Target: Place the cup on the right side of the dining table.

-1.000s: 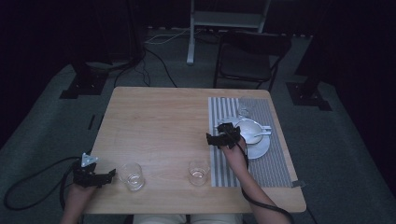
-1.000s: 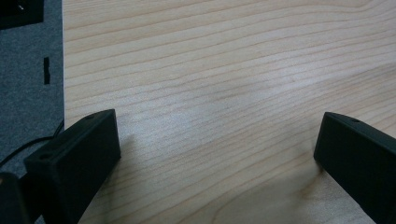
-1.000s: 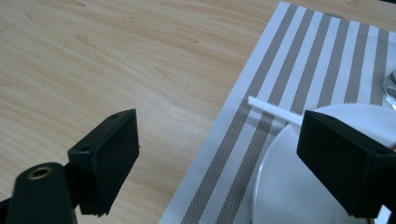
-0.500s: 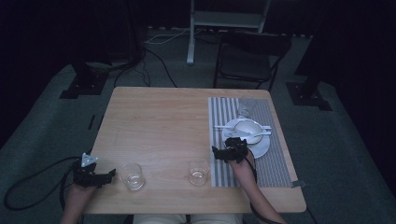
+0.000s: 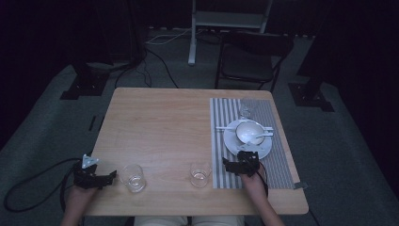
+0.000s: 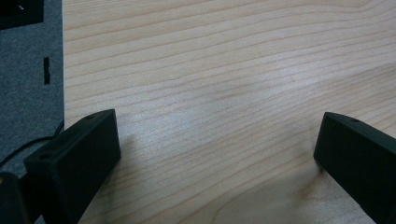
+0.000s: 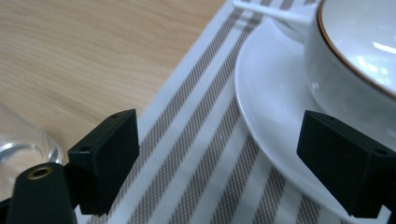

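Resting on striped placemat (image 5: 277, 155), right hand-held gripper (image 5: 234, 166) released, empty, white plate (image 5: 263, 149) with bowl (image 5: 248, 131) just beside, glass (image 5: 200, 174) near on desk (image 5: 160, 127), left hand-held gripper (image 5: 107, 177) released beside second glass (image 5: 133, 177).

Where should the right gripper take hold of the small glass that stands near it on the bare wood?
Grip the glass across its side wall, probably near mid-height, coming level from its right, where the right gripper already hovers open over the striped placemat. The glass stands upright, round, with open space around it, so the jaws can pass on both sides. The rim looks thin.
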### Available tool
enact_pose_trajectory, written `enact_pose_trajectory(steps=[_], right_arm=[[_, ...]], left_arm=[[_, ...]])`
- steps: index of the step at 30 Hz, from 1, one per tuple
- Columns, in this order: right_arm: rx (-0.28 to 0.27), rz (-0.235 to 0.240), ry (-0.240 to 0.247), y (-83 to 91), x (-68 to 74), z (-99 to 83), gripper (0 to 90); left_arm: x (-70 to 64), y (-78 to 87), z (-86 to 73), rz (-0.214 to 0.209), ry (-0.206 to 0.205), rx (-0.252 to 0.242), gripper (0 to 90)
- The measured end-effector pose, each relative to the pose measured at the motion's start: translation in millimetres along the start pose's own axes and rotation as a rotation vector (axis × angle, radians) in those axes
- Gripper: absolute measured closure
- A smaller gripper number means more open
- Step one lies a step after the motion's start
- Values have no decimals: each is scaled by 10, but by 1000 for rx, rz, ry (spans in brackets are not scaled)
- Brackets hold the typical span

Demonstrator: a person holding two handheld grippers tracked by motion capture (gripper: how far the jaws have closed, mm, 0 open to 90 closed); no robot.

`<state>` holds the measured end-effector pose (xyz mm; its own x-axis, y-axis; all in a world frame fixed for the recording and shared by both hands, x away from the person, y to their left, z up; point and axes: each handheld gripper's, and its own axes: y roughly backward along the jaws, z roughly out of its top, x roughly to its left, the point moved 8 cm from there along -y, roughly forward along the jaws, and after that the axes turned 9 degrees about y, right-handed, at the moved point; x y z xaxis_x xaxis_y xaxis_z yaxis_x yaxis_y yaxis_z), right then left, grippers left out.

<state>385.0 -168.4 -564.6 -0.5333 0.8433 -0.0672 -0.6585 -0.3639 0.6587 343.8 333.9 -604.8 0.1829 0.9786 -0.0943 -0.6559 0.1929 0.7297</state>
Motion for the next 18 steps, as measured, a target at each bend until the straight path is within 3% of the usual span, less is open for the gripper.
enact_pose_trajectory(steps=[9, 18], right_arm=[[-32, -40, -30, 197, -140, -181, 126], [-26, -82, -78, 359, -326, -392, 126]], left_arm=[[0, 0, 0, 1, 1, 0, 8], [-1, 0, 0, 1, 1, 0, 8]])
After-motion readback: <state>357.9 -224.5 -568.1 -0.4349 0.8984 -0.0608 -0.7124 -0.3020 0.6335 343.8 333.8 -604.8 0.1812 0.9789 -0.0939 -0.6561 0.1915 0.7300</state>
